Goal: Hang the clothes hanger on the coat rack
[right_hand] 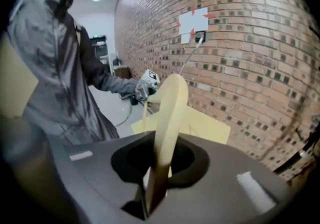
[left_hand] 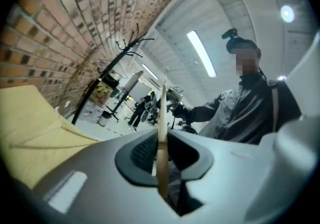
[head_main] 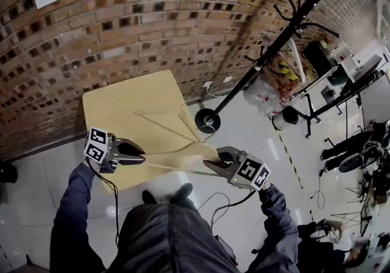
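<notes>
Carrying step: left gripper [head_main: 141, 157] and right gripper [head_main: 211, 166] jaws each clamp the hanger [head_main: 183, 159] above the counter [head_main: 122, 101]; next, reach the rack [head_main: 268, 52].

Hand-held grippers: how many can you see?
2. The left hand-held gripper is shut on the left end of the hanger. The right hand-held gripper is shut on its right end. No other seems hidden.

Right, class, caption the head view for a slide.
Left tool and right tool hold the wooden hanger, coat rack beside the brick wall.
</notes>
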### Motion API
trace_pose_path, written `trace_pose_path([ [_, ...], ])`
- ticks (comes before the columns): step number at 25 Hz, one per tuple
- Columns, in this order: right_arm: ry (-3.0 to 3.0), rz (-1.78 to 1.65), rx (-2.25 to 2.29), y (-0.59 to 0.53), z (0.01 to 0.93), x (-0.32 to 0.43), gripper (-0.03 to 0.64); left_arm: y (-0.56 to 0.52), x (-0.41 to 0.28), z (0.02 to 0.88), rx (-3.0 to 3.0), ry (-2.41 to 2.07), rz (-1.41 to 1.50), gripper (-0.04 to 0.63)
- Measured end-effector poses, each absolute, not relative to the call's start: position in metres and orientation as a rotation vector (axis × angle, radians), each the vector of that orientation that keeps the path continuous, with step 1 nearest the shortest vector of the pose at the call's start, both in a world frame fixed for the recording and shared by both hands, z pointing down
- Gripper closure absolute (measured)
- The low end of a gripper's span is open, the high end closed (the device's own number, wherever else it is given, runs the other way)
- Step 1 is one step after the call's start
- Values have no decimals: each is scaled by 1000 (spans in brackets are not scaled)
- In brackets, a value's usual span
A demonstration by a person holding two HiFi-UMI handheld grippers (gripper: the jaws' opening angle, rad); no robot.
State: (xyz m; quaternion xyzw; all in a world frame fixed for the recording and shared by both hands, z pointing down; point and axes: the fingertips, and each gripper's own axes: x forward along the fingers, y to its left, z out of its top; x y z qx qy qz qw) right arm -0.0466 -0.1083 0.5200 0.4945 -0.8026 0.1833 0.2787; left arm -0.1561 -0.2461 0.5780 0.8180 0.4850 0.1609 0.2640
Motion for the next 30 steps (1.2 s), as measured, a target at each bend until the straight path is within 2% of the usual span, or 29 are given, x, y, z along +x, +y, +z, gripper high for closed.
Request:
trace_pose_path([
  [4, -2318, 707, 1415, -60, 489, -31, 578, -221, -103, 547, 2190, 1523, 427, 537],
  [9, -2341, 780, 1599, -16, 473, 7, 584, -191, -36, 524, 2297, 1561, 321, 520],
  [15, -2282, 780, 1841, 20, 445, 94, 586, -173, 71, 479, 2653, 1379, 128, 448],
  [24, -2231, 585, 2086, 63, 345, 240, 588, -173, 195, 334, 3152, 1068, -301, 434],
  [30, -2255, 566, 1935, 49, 248, 315, 588, -158, 251, 227, 3452, 1035, -388, 427],
])
